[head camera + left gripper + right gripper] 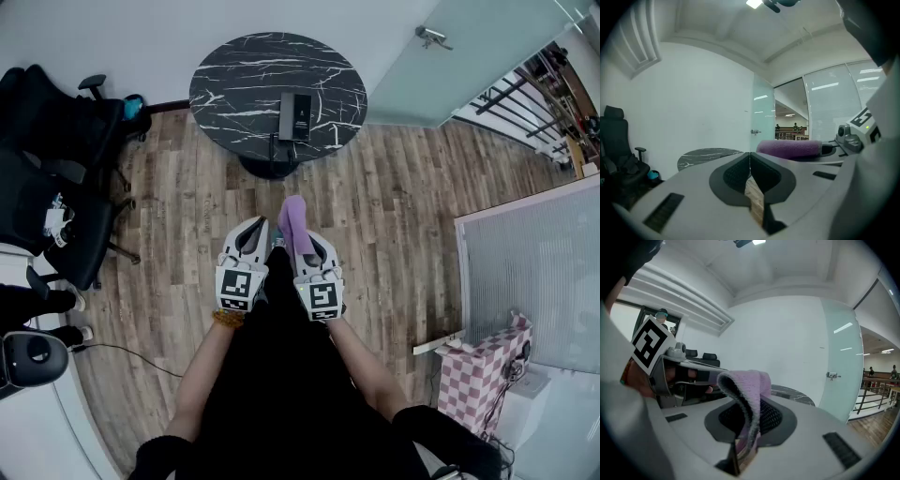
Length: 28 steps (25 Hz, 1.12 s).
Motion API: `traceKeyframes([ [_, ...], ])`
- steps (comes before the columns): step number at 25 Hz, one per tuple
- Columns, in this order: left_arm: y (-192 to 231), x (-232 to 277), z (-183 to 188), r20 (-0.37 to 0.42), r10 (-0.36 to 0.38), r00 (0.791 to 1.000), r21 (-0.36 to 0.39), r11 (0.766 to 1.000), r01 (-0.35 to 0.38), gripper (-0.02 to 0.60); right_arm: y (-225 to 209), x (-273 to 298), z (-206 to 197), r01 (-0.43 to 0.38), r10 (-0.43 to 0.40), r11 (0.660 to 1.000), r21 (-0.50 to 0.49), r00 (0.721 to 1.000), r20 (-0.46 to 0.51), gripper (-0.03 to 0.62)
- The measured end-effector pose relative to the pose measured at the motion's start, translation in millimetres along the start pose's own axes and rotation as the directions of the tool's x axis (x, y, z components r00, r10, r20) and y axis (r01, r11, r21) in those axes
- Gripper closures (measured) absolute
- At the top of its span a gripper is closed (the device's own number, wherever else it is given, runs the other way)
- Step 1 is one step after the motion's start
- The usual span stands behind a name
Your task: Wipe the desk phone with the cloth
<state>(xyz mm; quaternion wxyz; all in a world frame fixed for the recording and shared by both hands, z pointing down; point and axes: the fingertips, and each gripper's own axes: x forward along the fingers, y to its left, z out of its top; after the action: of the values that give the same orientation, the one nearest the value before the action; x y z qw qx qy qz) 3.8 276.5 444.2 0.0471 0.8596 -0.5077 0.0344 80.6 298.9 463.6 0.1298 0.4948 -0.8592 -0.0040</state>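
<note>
A black desk phone (295,117) lies on the round black marble table (234,84) far ahead of me. My right gripper (305,241) is shut on a folded purple cloth (295,221), which sticks up between its jaws (749,394). My left gripper (251,234) hangs beside it, shut with nothing between the jaws (750,165). Both grippers are held close to my body over the wood floor, well short of the table. From the left gripper view the cloth (790,148) shows at the right and the table (708,155) in the distance.
Black office chairs (56,178) stand at the left. A glass door (459,56) is behind the table at the right. A ribbed panel (534,272) and a pink checkered box (492,375) lie at the right. A cable (131,352) runs on the floor.
</note>
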Motion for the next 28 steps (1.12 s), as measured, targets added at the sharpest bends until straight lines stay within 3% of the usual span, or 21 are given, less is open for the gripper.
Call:
traceKeyframes([
  [18,55,112,18,-0.029,-0.036,0.999,-0.005,0.999,0.036,0.568,-88,105,28,0.062,-0.062,0.998,0.008,0.998,-0.014,0.536],
  [28,85,186,26,-0.063,-0.039,0.997,-0.018,0.999,0.038,0.568,-142,175,46,0.047,-0.047,0.999,-0.004,0.999,-0.014,0.536],
])
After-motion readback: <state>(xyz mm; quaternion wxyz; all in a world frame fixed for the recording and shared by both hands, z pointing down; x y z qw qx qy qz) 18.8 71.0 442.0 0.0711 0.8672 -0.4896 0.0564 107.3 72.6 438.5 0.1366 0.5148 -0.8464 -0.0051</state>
